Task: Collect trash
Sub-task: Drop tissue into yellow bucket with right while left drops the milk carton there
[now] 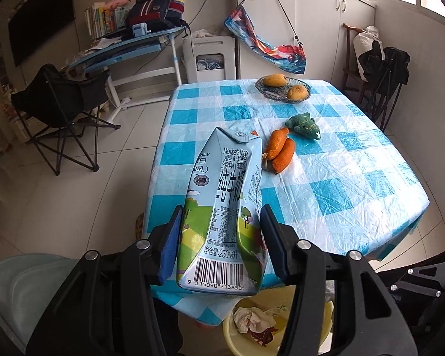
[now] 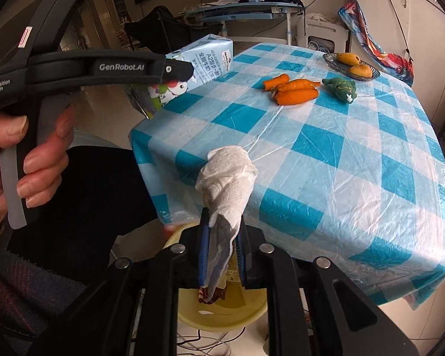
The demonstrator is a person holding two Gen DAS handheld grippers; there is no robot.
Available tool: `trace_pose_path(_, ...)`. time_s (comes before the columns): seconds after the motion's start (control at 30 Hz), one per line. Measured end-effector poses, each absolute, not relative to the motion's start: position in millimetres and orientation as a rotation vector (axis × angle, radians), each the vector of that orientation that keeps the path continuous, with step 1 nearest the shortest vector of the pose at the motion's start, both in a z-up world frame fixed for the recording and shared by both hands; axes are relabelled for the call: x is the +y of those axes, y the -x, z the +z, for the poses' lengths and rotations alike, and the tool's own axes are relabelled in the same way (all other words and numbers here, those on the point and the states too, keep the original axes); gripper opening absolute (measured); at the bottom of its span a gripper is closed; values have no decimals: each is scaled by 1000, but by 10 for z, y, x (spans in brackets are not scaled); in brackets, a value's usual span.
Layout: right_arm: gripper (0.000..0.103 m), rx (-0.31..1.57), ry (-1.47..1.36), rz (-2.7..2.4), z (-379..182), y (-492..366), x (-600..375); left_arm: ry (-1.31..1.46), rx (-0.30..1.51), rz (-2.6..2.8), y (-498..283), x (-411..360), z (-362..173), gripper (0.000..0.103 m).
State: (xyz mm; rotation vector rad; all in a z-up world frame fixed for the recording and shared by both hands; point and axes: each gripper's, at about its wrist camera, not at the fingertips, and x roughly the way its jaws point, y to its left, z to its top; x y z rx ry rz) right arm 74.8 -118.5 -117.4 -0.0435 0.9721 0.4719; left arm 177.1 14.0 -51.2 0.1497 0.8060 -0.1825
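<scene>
You're about halfway: your left claw [image 1: 221,244] clamps the milk carton [image 1: 222,204], your right claw [image 2: 222,255] pinches the crumpled tissue [image 2: 227,178], the yellow bin [image 2: 222,311] with some trash sits right below both, and orange peels [image 2: 293,90] wait farther ahead on the desk [image 2: 341,163].

Worktop [image 1: 356,184] under a blue-and-white checked cloth, bearing a green plush toy [image 1: 304,124] and, at the far edge, a dish [image 1: 282,90] with two mangoes. Behind, a folding chair [image 1: 59,103] and a cluttered desk [image 1: 124,47].
</scene>
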Motion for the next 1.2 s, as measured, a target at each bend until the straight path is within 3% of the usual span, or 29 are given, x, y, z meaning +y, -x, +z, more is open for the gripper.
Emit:
trace_pose_path(0.2,18,1010,73,481,-1274,-573,-1126,-142,794,-173,-1471,191,-421,50)
trace_pose_path(0.3,54,999,96,466,-1301,-487,-1122,-141,791,-170,-1347,216,-389,50)
trace_pose_path(0.83,75,855,84,315,-1085,-454,-1330,-102,851,-196,-912,325,-520,50)
trace_pose_path(1.2,79,822,90,275,-1047,-444,-1380,-102,907,-225,-717,288,-705,50)
